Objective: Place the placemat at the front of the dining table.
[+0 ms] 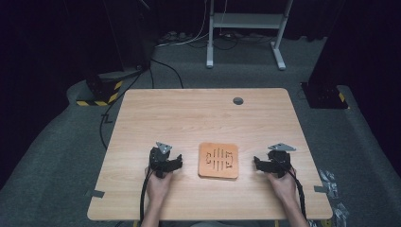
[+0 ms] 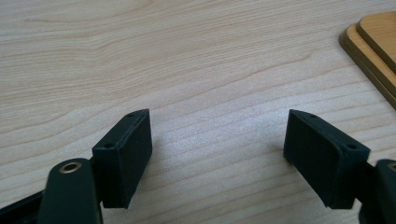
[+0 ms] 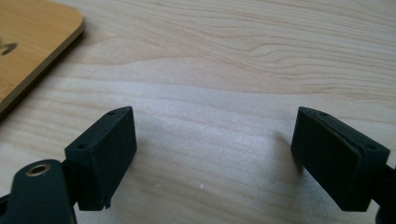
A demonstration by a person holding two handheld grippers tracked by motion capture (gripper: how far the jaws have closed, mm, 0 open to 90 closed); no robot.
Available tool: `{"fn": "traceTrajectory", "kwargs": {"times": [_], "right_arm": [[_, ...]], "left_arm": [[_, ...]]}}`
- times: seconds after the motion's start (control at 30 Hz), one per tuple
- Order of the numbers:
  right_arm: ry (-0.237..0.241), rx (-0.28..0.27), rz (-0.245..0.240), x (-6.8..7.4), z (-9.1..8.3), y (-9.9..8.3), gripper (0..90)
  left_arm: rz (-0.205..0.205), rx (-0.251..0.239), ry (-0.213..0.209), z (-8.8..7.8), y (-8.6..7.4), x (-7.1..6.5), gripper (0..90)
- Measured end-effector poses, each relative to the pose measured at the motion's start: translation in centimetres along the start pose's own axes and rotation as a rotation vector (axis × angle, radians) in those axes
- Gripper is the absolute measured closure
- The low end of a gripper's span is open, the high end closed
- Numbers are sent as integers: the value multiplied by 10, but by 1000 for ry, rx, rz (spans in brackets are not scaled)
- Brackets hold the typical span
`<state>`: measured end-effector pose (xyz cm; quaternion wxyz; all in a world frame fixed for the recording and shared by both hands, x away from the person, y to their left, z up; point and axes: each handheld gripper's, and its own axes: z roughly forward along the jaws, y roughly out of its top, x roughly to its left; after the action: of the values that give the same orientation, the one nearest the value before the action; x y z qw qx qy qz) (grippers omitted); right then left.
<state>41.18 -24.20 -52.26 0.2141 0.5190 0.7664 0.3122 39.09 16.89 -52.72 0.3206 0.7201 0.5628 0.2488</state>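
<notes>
Nearest the camera, the person's 2 hands rest on the desk (image 1: 198,113), each holding a gripper. The left gripper (image 1: 176,161) and right gripper (image 1: 257,163) both have jaws spread, pinching nothing. The wooden board (image 1: 218,161) lies flat between them, about equally near both, nothing in between.

The table (image 1: 198,113) is pale blond wood with fine wavy grain and a small grey round cap near its far edge. The board (image 1: 218,161) is warm orange-brown, marked with dark cut-out lines. Both grippers, left (image 1: 176,161) and right (image 1: 258,162), are matt black, topped with grey plates. The carpet (image 1: 56,156) is dark grey.
</notes>
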Motion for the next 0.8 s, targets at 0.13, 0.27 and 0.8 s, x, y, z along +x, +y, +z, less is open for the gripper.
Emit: {"fn": "traceTrajectory", "kwargs": {"times": [0.13,0.27,0.8], "right_arm": [[23,-5,-25,1,0,-1,147],[19,-3,-20,4,-1,0,158],[72,-19,-20,22,3,5,189]], "left_arm": [[-1,0,0,0,0,0,236],[-1,0,0,0,0,0,236],[-3,-1,-2,0,0,0,235]]}}
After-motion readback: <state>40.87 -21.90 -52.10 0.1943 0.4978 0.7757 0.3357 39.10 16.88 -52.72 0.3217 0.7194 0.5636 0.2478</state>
